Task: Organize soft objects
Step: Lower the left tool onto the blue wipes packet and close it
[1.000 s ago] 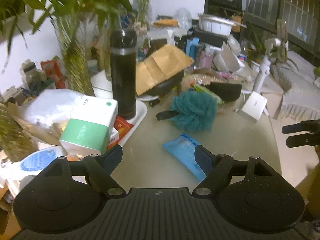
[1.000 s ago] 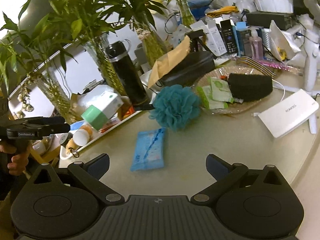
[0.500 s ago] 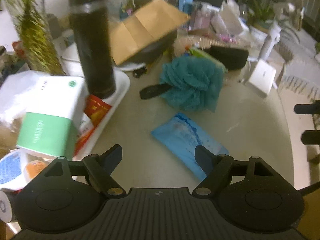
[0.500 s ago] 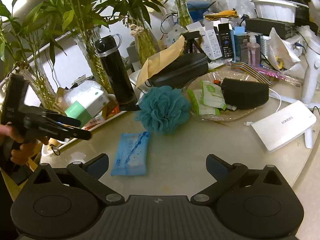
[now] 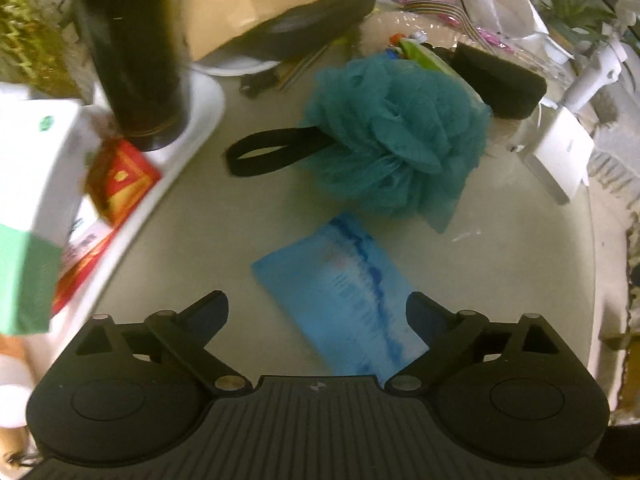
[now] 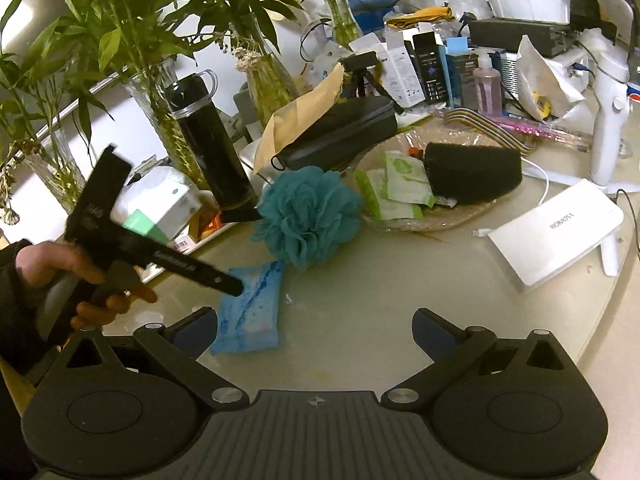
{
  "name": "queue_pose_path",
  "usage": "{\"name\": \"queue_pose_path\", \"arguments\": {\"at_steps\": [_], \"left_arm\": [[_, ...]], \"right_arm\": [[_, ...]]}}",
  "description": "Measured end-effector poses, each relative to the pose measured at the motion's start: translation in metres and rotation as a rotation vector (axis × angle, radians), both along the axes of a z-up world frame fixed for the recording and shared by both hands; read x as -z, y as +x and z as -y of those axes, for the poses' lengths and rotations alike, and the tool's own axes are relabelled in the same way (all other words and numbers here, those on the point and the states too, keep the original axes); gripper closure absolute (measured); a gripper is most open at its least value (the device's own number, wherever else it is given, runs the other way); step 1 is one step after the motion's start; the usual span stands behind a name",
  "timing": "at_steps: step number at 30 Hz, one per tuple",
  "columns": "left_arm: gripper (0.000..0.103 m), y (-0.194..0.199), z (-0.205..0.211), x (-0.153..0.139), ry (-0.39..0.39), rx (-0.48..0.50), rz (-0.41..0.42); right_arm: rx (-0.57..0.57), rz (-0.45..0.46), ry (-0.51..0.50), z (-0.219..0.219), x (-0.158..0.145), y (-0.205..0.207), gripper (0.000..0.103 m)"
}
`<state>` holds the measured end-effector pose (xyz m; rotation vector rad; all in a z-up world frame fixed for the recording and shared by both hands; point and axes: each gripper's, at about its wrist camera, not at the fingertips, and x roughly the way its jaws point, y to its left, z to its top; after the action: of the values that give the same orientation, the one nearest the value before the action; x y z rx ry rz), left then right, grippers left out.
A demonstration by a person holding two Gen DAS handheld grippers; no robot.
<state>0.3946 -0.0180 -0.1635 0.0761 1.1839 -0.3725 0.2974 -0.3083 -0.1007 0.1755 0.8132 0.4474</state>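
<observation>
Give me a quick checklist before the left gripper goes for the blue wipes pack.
1. Left gripper open: ok; its fingers have just been opening, nothing pressed between them.
2. Blue wipes pack lined up between the fingers: ok, it lies flat just ahead, slightly toward the right finger.
3. Pack free of the teal bath sponge: cannot tell; they lie very close.
4. White tray with the black bottle clear of the left finger: ok.
5. Right gripper out of the way: ok, open and holding nothing.
</observation>
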Motion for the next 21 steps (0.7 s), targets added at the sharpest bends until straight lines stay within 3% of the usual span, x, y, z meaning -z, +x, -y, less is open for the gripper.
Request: {"name": "queue_pose_path", "arguments": {"at_steps": [3,12,16,21], "left_arm": [[0.005,0.006,0.012,0.005,-0.004,0.000,-0.007],[0.005,0.015,0.042,0.025,0.092,-0.013,0.008],[0.005,0.008,0.049,0.031,0.154,0.039,0.025],[0.010,-0.004,0.045,0.029,0.156,0.066,0.017]], "right_arm": [[-0.011,0.007,-0.014,-0.003,0.000,-0.001,0.000],[-0.010,0.020,-0.015,-0.002,-0.002,-0.002,0.000],[0.002,0.019,-0.017,-0.002,-0.001,-0.001,0.000],[0.015,0.023,-0.017,-0.002,-0.002,-0.001,0.000]]}}
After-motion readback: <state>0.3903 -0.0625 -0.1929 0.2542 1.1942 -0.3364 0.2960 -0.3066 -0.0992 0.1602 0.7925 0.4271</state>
